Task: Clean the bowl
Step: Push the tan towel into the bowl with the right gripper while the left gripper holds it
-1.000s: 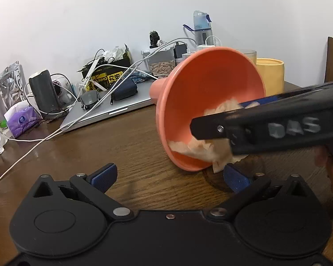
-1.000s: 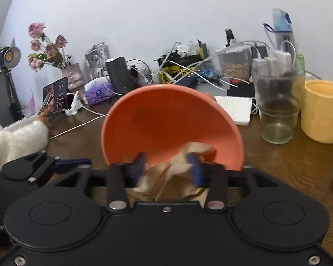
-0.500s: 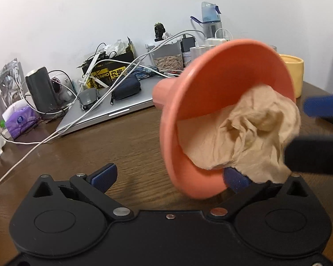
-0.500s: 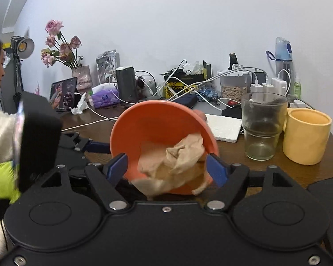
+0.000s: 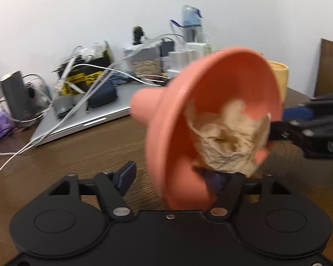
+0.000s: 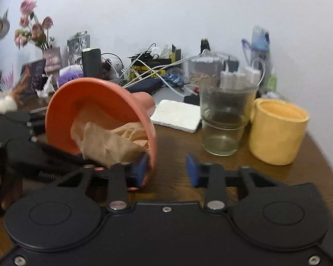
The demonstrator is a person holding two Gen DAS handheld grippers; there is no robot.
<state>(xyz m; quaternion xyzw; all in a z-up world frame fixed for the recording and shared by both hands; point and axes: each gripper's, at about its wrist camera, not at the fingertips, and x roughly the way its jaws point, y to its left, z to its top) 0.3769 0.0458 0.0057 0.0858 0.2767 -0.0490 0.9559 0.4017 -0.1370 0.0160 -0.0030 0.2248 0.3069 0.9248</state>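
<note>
Spreading under everything, the wooden table (image 6: 179, 141) carries a closed silver laptop (image 5: 82, 119) under loose cables at the back. An orange bowl (image 6: 95, 102) is tipped steeply on its side near the front, its foot pointing toward the laptop and its mouth facing the right gripper (image 6: 166, 170). A yellow cup (image 6: 277, 130) and a clear glass (image 6: 226, 119) stand just beside each other, right of the bowl. A crumpled brown paper towel (image 5: 228, 141) lies in the bowl's lower half. The left gripper (image 5: 173, 178) straddles the bowl's lower rim, fingers part-way apart; blur hides whether they pinch it. The right gripper's fingers stand apart with nothing between them, its left pad (image 6: 142, 168) against the rim by the paper.
</note>
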